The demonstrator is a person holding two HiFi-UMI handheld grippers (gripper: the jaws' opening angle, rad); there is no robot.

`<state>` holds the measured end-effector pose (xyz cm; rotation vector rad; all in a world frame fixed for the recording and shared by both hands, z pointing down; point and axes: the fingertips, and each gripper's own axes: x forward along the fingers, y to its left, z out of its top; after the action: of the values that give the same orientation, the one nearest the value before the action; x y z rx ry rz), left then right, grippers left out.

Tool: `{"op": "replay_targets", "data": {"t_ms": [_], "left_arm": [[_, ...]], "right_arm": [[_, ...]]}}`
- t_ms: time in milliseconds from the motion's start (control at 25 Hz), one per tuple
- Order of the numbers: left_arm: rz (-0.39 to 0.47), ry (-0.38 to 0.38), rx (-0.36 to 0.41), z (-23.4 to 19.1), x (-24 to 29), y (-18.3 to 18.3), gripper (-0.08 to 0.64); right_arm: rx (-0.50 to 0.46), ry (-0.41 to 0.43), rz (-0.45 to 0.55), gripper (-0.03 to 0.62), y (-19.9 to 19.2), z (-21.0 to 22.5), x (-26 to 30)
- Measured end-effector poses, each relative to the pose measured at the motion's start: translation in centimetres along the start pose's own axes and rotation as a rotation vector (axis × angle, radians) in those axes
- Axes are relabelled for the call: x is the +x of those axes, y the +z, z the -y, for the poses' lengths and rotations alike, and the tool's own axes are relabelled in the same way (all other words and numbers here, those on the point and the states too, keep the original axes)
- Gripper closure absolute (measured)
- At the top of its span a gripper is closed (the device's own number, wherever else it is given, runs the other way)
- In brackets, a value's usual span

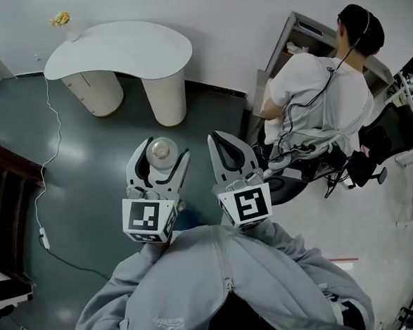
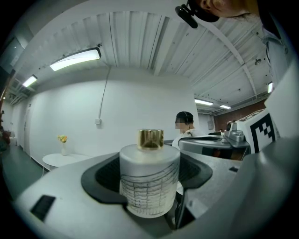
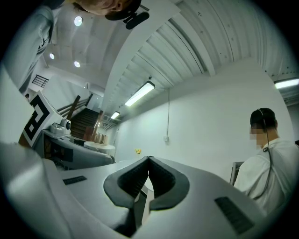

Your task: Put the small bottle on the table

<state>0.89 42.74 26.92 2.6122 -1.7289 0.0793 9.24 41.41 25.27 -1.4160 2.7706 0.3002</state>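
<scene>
A small frosted white bottle [image 2: 149,179] with a gold cap stands upright between the jaws of my left gripper [image 2: 148,186], which is shut on its round body. In the head view the bottle [image 1: 161,151] shows from above inside the left gripper [image 1: 162,159], held over the dark floor in front of me. My right gripper [image 1: 226,144] is beside it on the right, shut, with nothing between its pads [image 3: 148,175]. The white kidney-shaped table [image 1: 117,49] stands further ahead to the left, well beyond both grippers.
A small vase of yellow flowers [image 1: 60,21] stands on the table's far left end. A white cable [image 1: 49,129] runs across the floor on the left. A seated person in white [image 1: 325,96] is at the right, with a chair and cables. Dark stairs [image 1: 0,189] lie at far left.
</scene>
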Motion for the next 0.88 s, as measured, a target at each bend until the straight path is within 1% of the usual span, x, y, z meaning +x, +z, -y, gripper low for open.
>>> {"op": "replay_targets", "data": {"t_ms": [160,360,600,880], "left_arm": [[-0.003,-0.010,-0.003,-1.2,1.8,-0.5,0.224],[-0.004,-0.034,-0.007,-3.3,5.2,-1.2,0.224],[-0.010,-0.048,-0.009,-7.9,9.8,-1.1,0.224],[-0.024,-0.091,-0.016,-12.4,15.2,-1.2,0.224]], "right_arm": [[-0.002,-0.011,-0.020,0.566,-0.8,0.8,1.8],[0.005,-0.012,-0.009,0.566,-1.8,2.0,5.3],[0.003,-0.015,-0.011,0.566,-2.9,3.4,11.5],[0.005,-0.053,-0.046,0.566,-4.3,5.6,18.0]]}}
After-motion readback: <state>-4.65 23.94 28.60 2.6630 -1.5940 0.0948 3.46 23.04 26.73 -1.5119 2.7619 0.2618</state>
